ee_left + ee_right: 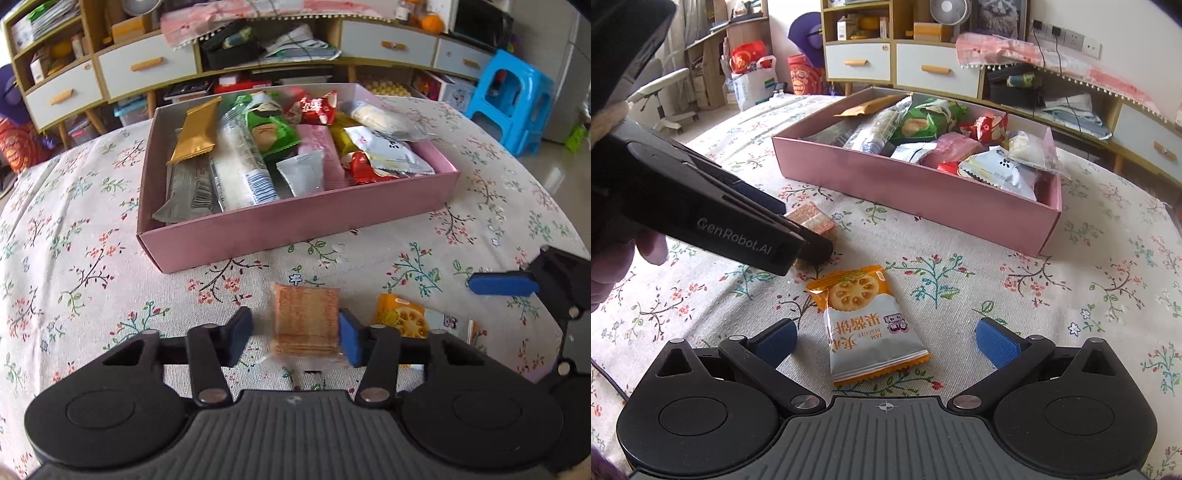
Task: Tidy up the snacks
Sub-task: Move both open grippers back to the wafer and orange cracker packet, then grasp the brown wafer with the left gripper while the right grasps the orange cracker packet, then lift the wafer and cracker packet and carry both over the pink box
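The flowery tablecloth (1052,295) lies bare between the pink box (295,225) and the two snack packs near the grippers, so a hand could pass there, but the box's front wall and its heaped snacks block the way.

Both grippers are made of black plastic. The left gripper (295,332) has two dark blue pads with a bumpy grid on them, and small round silver screws on its black arms. Near the camera sits a grey ribbed plate between two big black round discs. The right gripper (886,343) looks the same. White letters on the left gripper's side read "GenRobot.AI".
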`<state>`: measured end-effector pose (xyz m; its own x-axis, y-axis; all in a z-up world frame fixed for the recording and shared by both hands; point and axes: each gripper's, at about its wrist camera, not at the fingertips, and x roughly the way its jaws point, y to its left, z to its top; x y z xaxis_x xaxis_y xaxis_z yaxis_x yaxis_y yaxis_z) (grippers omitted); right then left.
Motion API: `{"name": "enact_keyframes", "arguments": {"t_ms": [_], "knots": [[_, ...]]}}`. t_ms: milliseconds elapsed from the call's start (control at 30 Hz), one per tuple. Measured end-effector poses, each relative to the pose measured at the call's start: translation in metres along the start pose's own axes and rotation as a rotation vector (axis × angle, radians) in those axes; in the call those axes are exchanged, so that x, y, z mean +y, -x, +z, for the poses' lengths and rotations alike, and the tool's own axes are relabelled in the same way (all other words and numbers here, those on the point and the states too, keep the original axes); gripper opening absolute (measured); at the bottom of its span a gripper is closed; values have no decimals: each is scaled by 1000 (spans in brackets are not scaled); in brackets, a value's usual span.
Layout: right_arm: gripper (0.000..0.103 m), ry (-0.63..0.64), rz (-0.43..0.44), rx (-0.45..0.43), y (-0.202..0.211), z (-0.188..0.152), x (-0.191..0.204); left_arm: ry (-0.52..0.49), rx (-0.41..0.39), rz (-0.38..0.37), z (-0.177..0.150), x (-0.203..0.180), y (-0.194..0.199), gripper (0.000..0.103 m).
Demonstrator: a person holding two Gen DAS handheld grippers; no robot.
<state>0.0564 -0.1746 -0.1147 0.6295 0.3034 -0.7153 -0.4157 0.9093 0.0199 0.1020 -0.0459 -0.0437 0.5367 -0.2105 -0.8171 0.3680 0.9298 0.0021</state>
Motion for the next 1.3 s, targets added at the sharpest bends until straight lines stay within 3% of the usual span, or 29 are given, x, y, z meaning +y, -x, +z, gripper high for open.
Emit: {"name": "enact_keyframes", "arguments": {"t_ms": [67,500,700,800,867,933,1300], "knots": [[103,2,-1,11,-1,2,0,-9,0,-1,0,1,1,35],[101,29,-10,68,-2,11,4,84,20,17,0,26,10,33],[86,23,15,78,0,18,8,131,31,34,-1,37,14,33],[70,19,23,80,0,22,11,142,27,32,-1,40,18,33],[51,23,26,80,1,25,14,144,22,36,-2,41,20,33],[40,24,25,84,1,28,17,146,20,37,-2,42,21,33],[38,-37,-1,35,16,51,16,185,-3,25,3,54,29,33]]}}
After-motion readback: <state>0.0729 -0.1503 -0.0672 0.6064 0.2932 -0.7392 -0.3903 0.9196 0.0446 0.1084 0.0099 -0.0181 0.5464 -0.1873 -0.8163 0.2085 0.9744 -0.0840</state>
